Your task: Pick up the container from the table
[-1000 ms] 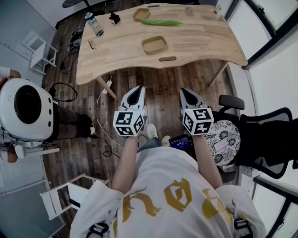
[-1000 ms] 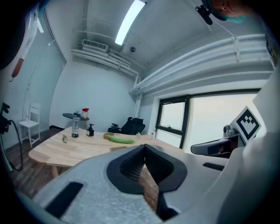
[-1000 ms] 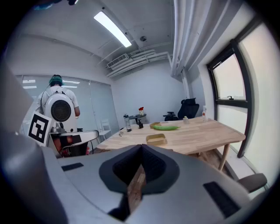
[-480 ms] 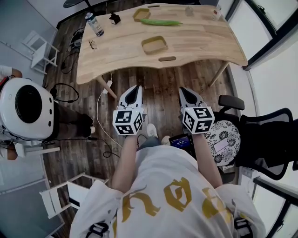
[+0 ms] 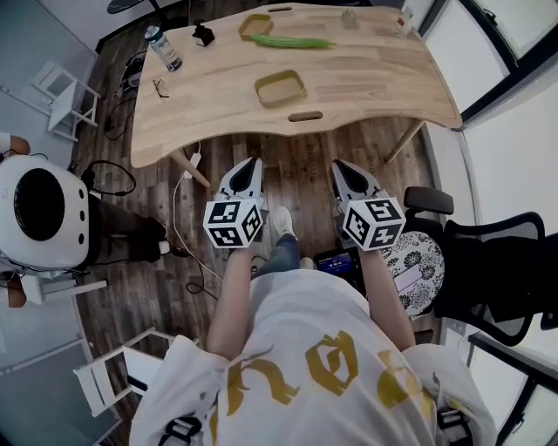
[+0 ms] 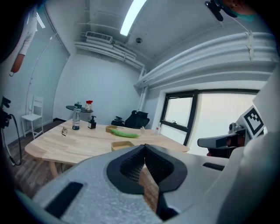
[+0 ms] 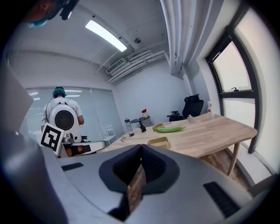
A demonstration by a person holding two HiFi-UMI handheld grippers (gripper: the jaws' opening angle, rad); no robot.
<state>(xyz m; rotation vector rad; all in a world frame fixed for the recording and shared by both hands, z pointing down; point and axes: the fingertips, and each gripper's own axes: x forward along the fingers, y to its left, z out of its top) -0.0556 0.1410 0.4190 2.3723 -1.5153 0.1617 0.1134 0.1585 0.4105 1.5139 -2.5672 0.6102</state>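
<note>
Container (image 5: 280, 87), on the desk (image 5: 375, 78) well ahead of the clenched, empty left hand-held gripper (image 5: 251, 167) and right hand-held gripper (image 5: 340, 169), looks light and stiff; pinch its rim.

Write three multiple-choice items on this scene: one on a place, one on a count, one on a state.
1. Where does the green vegetable lie?
A. in a sink
B. on the table, beside the far container
C. on a shelf

2. How many tan containers stand on the table?
A. one
B. two
C. four

3. How are the left tool and right tool?
A. both shut, empty
B. both open
C. both shut on a container

1 B: the head view shows it on the wood by that container.
2 B: the near container plus the far one.
3 A: each tool's view shows jaws together, nothing between.
</note>
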